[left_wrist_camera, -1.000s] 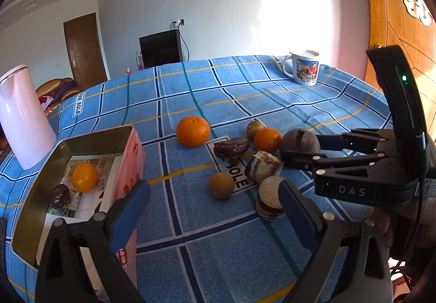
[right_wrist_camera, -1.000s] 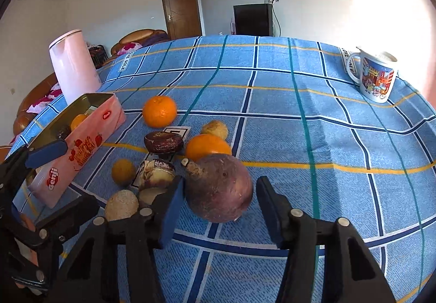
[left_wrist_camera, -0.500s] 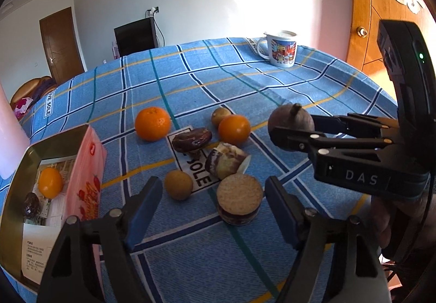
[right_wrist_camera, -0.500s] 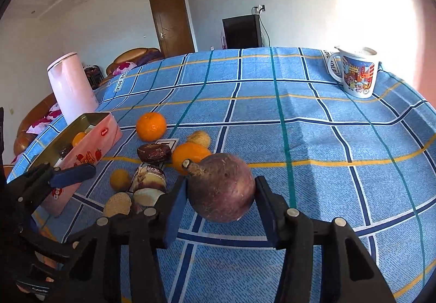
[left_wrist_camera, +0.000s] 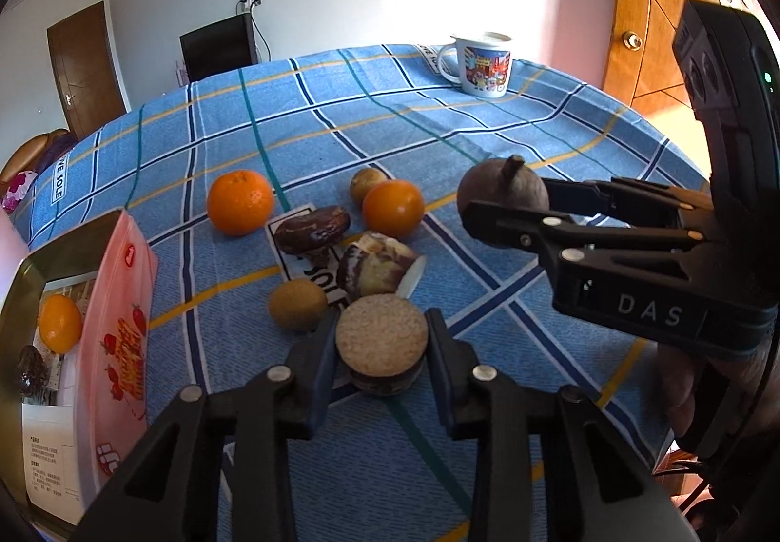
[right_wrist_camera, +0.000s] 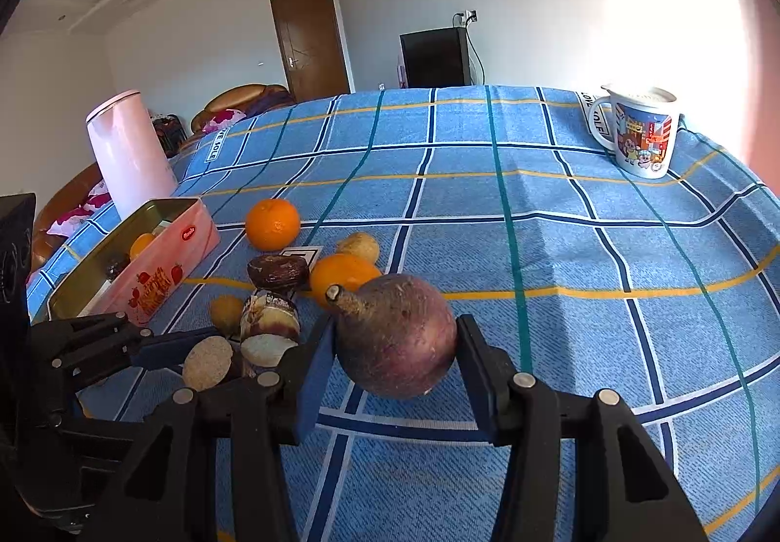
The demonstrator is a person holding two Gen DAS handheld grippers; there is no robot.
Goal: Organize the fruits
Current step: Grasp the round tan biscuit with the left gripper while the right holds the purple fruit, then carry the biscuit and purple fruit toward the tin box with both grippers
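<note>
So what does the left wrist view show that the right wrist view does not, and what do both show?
Only the left wrist view shows the wooden door at the right and the left gripper closed around the sandwich cookie from behind.

Only the right wrist view shows the pink kettle beyond the tin and the right gripper from behind, clamped on the purple root.

Both show the tin, the cookie, the root, the mug, two oranges on the cloth and one inside the tin.
</note>
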